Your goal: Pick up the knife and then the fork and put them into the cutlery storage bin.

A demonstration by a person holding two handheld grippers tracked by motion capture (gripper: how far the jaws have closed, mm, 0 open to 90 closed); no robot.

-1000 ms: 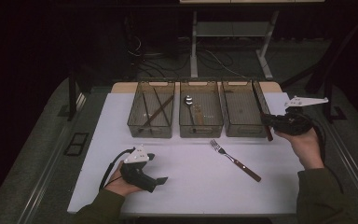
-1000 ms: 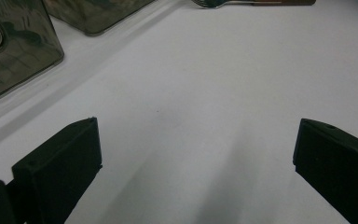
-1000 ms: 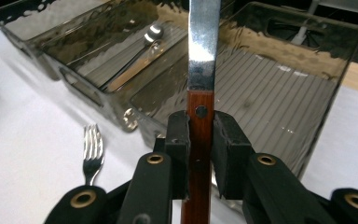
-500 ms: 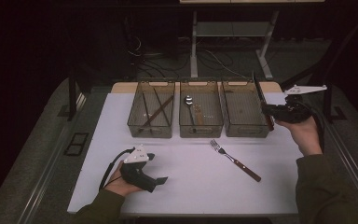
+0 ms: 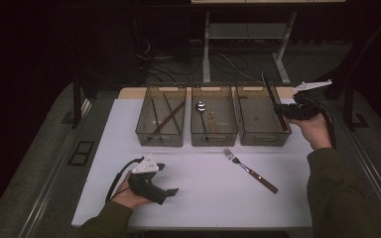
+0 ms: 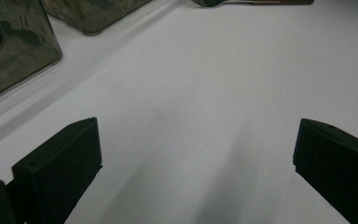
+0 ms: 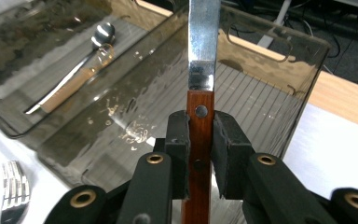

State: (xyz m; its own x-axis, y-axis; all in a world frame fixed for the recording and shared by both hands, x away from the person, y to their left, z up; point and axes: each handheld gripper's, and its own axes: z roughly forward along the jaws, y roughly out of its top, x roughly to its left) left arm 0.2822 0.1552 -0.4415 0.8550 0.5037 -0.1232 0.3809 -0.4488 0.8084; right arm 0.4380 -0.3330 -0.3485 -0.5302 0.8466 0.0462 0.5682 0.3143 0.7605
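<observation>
R gripper (image 7: 200, 140) jaws clamp knife (image 7: 201, 70) handle over rt bin (image 5: 260, 130); L gripper (image 6: 196, 154) jaws open.

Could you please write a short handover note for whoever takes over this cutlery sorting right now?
Right gripper: shut on the wooden handle of a knife, held blade up above the right bin.
Left gripper: open, holding nothing, resting on the white table.
Done: chopsticks lie in the left bin, and a spoon lies in the middle bin.
Left: probably lower the knife into the right bin, then deal with the fork lying on the table in front of the bins.
</observation>
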